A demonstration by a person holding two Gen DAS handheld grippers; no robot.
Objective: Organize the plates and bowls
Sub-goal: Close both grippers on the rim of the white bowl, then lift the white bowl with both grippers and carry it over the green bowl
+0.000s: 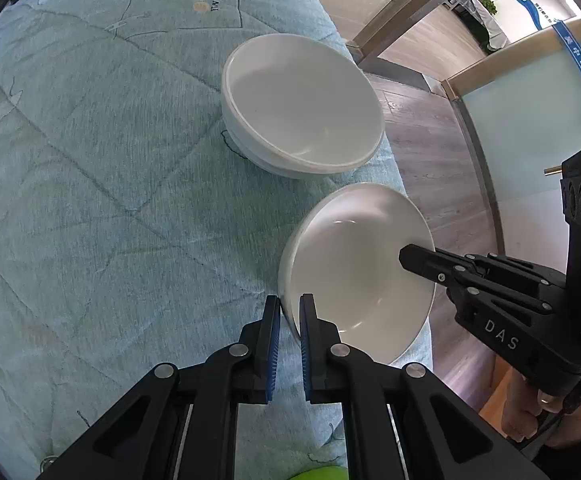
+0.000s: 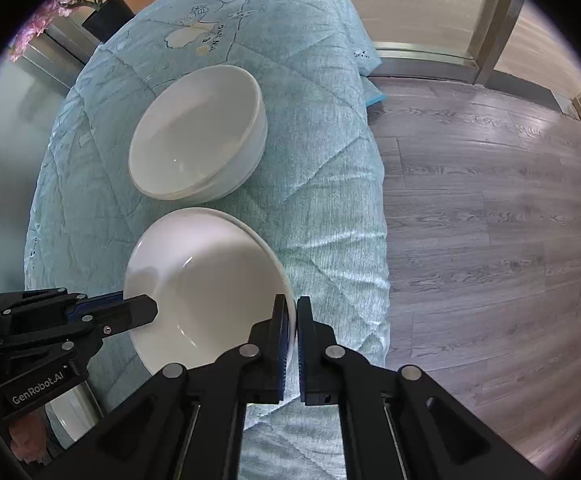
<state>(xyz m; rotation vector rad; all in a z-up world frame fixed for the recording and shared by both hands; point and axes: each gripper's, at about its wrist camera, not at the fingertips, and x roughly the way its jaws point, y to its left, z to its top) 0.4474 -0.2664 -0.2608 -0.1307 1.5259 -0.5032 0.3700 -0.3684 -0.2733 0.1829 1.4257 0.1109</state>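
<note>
Two white bowls sit on a table under a light blue quilted cloth (image 1: 90, 200). The near bowl (image 1: 354, 272) (image 2: 210, 276) is by the table's edge. My left gripper (image 1: 288, 310) is shut on its rim, with the blue pads pressing both sides of the wall. My right gripper (image 2: 293, 310) is shut on the opposite rim of the same bowl. Each gripper shows in the other's view: the right gripper (image 1: 406, 258), the left gripper (image 2: 148, 312). The far bowl (image 1: 302, 108) (image 2: 194, 136) stands just beyond, apart from both grippers; a double rim line suggests nested bowls.
The cloth (image 2: 322, 200) drops off at the table edge to a grey wood floor (image 2: 490, 220). A glass door and metal frame (image 1: 530, 120) stand past the floor. Pink blossoms in a dark pot (image 2: 102, 12) are behind the table. A hand (image 1: 530, 412) holds the right gripper.
</note>
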